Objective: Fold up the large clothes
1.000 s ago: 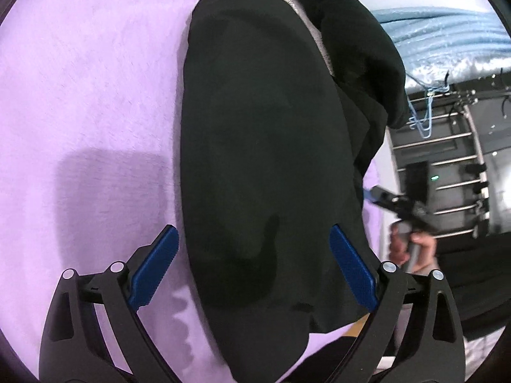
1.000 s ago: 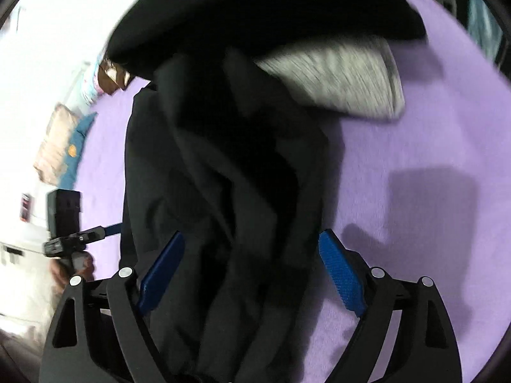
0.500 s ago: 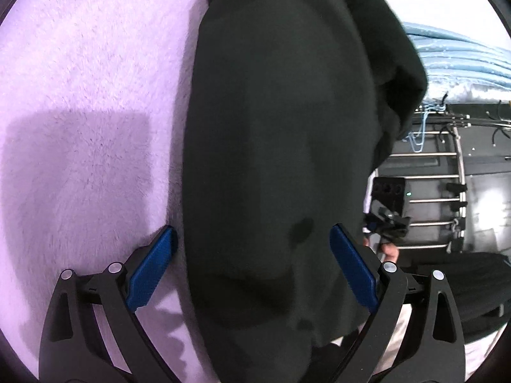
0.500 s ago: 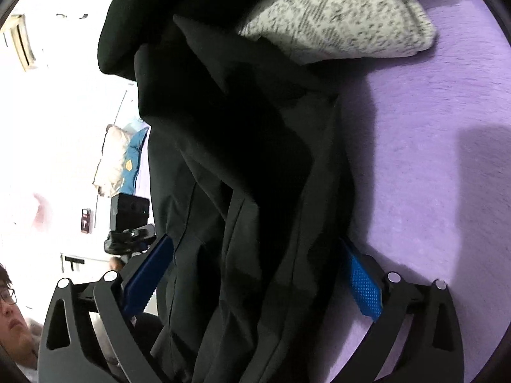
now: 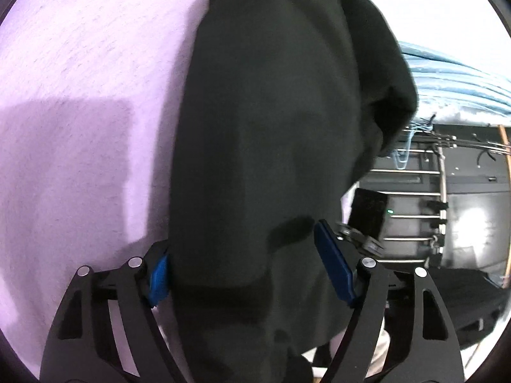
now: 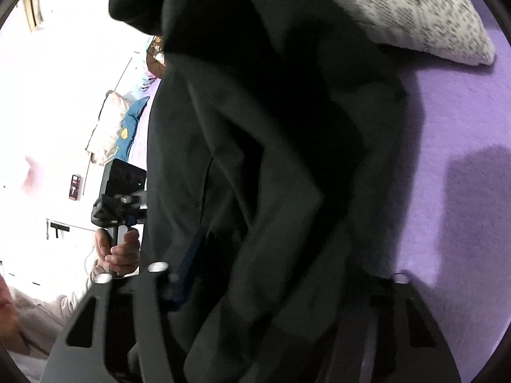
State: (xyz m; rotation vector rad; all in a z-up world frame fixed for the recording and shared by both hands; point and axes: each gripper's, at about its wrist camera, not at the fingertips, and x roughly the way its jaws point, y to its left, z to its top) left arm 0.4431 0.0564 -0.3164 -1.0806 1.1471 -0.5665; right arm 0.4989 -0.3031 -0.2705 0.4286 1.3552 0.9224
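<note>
black garment lying lengthwise on purple bedcover, near end between both claws. left claw closing, pads at the cloth; right claw closing too (grip unclear, blurred). still bunched, barely folded; most folding left.

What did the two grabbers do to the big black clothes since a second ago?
Both came down closer onto the black garment and their jaws have just been closing around it. The left gripper now has cloth bunched between its blue pads, one half buried. The right gripper narrowed more, its pads mostly hidden in folds. The garment, purple blanket and speckled pillow stayed put.
</note>
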